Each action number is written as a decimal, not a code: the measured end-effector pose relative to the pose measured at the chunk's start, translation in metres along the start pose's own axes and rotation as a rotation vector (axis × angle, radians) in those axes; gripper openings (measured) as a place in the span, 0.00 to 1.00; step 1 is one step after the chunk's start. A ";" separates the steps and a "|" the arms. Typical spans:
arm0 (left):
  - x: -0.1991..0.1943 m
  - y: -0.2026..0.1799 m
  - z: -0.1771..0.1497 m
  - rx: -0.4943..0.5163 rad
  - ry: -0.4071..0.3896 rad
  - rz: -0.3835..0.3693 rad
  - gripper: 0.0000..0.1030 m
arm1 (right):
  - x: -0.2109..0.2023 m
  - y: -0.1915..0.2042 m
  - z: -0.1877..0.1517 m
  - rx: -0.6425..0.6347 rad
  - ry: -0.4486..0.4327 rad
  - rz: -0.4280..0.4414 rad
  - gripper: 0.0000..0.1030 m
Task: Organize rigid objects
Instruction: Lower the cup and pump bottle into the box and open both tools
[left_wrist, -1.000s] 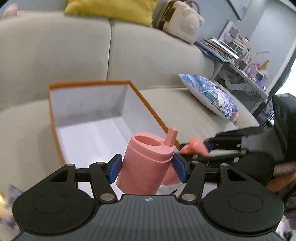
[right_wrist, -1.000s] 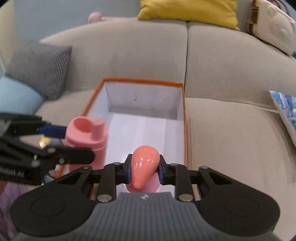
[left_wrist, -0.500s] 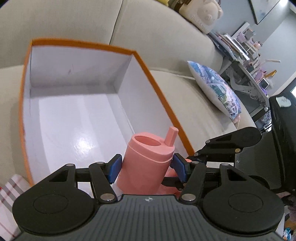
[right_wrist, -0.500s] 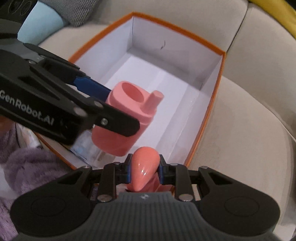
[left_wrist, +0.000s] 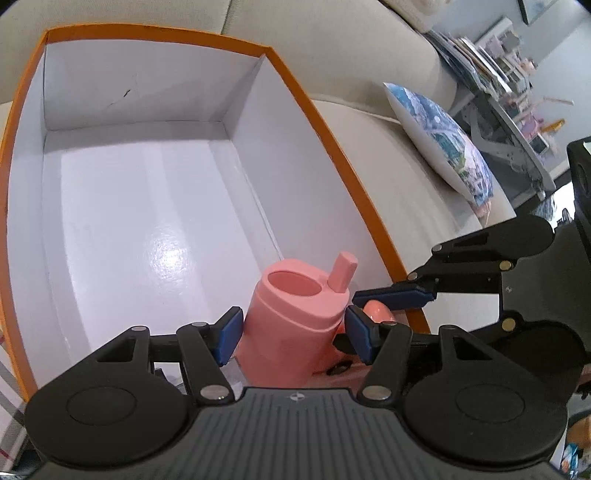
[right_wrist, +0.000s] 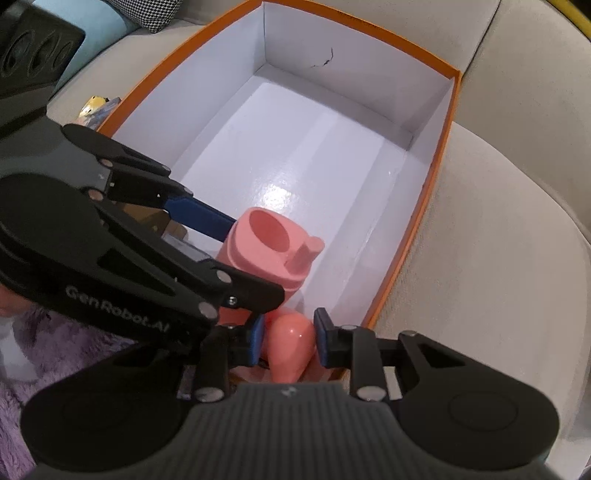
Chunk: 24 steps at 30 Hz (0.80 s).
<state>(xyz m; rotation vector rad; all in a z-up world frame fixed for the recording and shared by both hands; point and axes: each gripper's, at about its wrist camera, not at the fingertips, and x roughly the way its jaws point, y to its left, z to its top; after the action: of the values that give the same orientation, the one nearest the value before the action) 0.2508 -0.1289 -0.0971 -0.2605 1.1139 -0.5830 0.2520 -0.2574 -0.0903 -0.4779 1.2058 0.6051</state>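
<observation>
Moved: both grippers have dropped toward the box (left_wrist: 332, 155) since the earlier frames — sofa back and yellow cushion gone from view, white floor now filling both.
Left gripper (left_wrist: 291, 328): clamped on the pink cup (left_wrist: 291, 325), upright, low centre of the left view, over the box's near end.
Right gripper (right_wrist: 288, 341): pads pinching a smaller pink piece (right_wrist: 291, 347) (what it is, I cannot tell), bottom centre of the right view, just beside the cup.
Risk: the two grippers crowd one corner — a finger could knock the cup's spout (left_wrist: 341, 271) or catch the orange rim; releasing the cup above the floor might tip it.
Surface: glossy white box floor, bare.
Room: box on a beige sofa (right_wrist: 498, 221); patterned pillow (left_wrist: 443, 147) and cluttered shelves at upper right of the left view.
</observation>
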 end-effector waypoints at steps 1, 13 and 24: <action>0.000 0.000 0.000 0.010 0.014 0.004 0.67 | 0.008 -0.001 0.006 0.003 -0.002 0.002 0.28; -0.011 0.003 0.002 0.055 0.086 -0.016 0.65 | -0.002 -0.002 -0.001 0.067 -0.025 0.005 0.29; -0.007 -0.006 0.007 0.199 0.094 -0.001 0.27 | -0.015 -0.013 -0.011 0.135 -0.063 -0.003 0.25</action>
<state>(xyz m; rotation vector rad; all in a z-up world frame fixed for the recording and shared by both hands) 0.2526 -0.1305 -0.0859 -0.0623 1.1367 -0.7071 0.2495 -0.2767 -0.0791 -0.3442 1.1769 0.5293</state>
